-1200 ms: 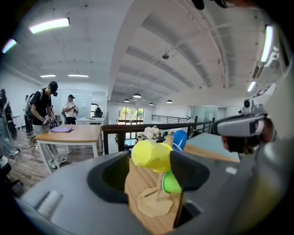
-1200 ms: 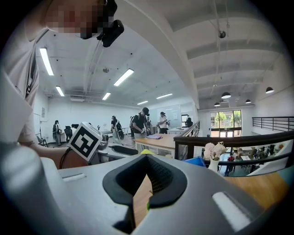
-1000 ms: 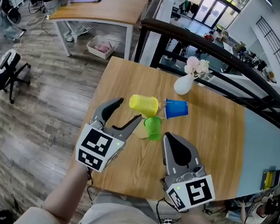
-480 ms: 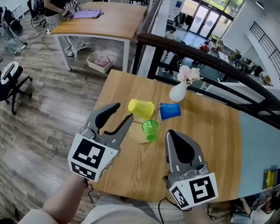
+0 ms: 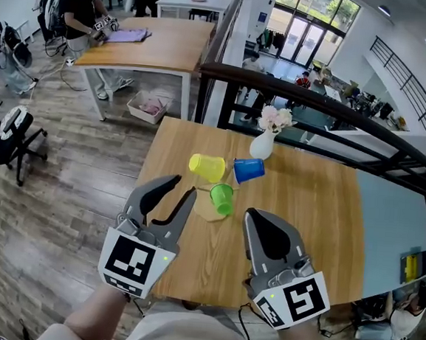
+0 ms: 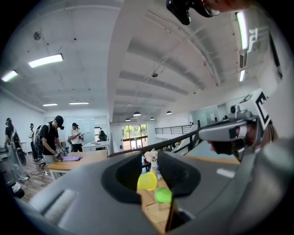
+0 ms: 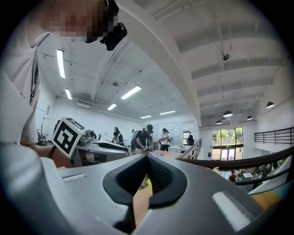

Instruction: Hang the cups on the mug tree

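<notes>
Left hand-held gripper (image 5: 182, 187) has just been closing, jaws slightly apart, empty. Right hand-held gripper (image 5: 253, 219) is clenched on nothing; yellow cup (image 5: 206, 166), blue cup (image 5: 248, 169), green cup (image 5: 221, 198) lie on the surface (image 5: 306, 211)

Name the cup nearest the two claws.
The green cup; the yellow cup and blue cup sit farther back, toward the white vase.
</notes>
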`<move>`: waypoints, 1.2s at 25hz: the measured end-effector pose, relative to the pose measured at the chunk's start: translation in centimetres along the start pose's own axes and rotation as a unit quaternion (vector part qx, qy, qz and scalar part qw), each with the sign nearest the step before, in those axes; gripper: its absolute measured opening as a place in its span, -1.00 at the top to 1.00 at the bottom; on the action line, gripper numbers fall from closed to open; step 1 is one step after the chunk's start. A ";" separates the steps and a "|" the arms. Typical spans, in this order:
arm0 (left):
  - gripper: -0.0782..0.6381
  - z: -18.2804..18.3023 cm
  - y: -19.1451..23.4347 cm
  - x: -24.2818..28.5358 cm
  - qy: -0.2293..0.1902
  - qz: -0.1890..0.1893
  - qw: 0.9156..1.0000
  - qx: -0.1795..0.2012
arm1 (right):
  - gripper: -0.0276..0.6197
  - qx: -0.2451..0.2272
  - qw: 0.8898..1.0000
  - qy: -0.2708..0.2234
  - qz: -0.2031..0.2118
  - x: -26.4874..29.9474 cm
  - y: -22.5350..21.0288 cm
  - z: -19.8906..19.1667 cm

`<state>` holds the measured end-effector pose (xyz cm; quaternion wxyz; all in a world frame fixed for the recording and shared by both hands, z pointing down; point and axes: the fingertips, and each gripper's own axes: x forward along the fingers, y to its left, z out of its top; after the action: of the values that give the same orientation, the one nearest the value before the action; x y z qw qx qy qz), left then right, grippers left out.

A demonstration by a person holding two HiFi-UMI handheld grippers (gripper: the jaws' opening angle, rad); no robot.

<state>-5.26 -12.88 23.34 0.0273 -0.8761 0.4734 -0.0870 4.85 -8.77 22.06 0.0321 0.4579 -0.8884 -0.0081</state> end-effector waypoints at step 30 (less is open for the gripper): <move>0.77 -3.6 -9.7 -3.0 0.039 -0.077 0.996 -0.005 | 0.91 -0.011 0.998 0.053 0.038 -5.0 1.8 -3.9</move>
<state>0.50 -4.89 27.79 -0.0019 -0.9059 0.4060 -0.1205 6.58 -3.57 25.79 0.0845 0.4233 -0.9020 0.0081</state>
